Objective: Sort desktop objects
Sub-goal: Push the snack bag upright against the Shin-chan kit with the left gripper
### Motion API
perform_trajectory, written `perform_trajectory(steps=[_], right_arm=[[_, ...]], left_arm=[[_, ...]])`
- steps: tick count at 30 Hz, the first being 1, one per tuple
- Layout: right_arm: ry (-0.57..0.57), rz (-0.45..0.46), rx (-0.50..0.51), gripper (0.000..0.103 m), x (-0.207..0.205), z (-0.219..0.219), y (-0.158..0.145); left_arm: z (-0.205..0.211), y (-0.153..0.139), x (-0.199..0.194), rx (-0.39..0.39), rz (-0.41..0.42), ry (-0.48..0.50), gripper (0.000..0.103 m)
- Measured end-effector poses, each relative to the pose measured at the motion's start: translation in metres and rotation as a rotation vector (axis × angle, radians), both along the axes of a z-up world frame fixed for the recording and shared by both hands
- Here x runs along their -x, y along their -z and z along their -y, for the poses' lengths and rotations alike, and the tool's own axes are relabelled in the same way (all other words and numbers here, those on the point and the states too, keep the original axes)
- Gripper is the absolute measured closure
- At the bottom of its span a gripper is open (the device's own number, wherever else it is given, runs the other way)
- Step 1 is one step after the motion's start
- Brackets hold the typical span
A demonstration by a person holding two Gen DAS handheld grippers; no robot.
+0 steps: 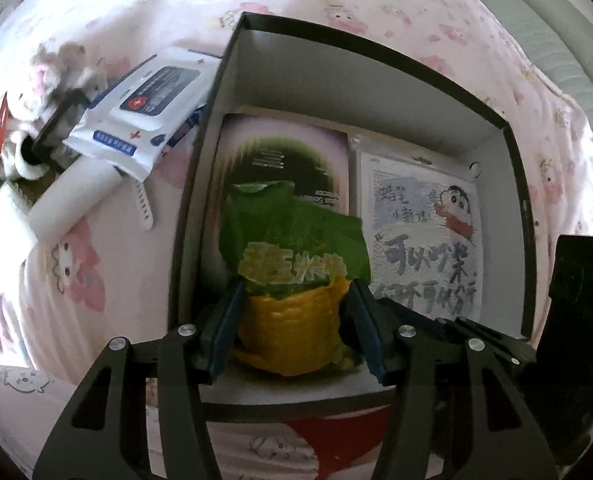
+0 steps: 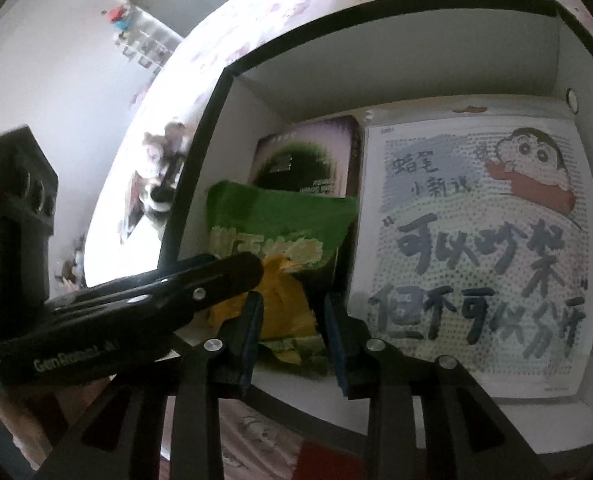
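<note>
The left gripper (image 1: 294, 322) is standing open around the green and yellow snack bag (image 1: 292, 272), its pads apparently not pressing it. The right gripper (image 2: 294, 334) is also open at the bag's lower end. The bag is lying inside the black box (image 1: 376, 92), on a purple packet (image 1: 284, 152), beside a cartoon sheet (image 1: 420, 240). Outside on the pink cloth (image 1: 336, 0), a wipes pack (image 1: 144, 108) and a white tube (image 1: 72, 200) are still waiting, so I judge the sorting partly done.

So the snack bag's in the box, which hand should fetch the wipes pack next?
Left, probably. The wipes pack lies outside the box on the left gripper's side; the right gripper faces the box interior.
</note>
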State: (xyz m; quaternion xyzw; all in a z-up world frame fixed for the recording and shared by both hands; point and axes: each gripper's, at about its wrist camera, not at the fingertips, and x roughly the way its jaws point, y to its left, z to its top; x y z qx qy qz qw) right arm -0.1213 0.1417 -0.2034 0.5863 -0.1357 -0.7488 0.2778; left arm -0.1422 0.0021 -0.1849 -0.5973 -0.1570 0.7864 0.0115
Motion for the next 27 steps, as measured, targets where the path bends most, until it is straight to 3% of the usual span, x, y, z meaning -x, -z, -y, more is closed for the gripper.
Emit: perform_trajectory(steps=[4,8,12,16,18,20,22,24,27], right_arm=[[0.029,-0.001,-0.007,0.075,0.004,-0.002,0.003],[0.061,0.047,0.092,0.075,0.01,-0.016,0.004],[0.062,0.041,0.067,0.074,0.012,-0.013,0.006],[0.038,0.043,0.019,0.062,0.011,-0.006,0.01],[0.031,0.067,0.031,0.061,0.012,-0.006,0.014],[0.041,0.065,0.031,0.061,0.013,-0.006,0.015],[0.054,0.062,0.061,0.062,0.014,-0.008,0.014],[0.057,0.062,0.114,0.064,0.013,-0.014,0.01],[0.072,0.035,0.107,0.057,0.01,-0.024,0.0]], left_arm=[[-0.005,0.0,0.004,-0.028,-0.018,0.01,0.041],[0.007,-0.003,0.001,-0.145,-0.039,0.0,0.046],[0.002,0.0,0.006,-0.086,-0.016,0.002,0.052],[-0.008,0.005,0.01,0.019,0.003,0.009,0.051],[-0.01,0.007,0.012,-0.007,0.003,0.019,0.037],[-0.013,0.006,0.015,-0.008,-0.002,0.025,0.037],[-0.011,0.005,0.015,-0.033,-0.011,0.014,0.038],[-0.006,0.003,0.014,-0.105,-0.018,-0.004,0.042],[-0.008,0.001,0.014,-0.185,-0.02,0.0,0.043]])
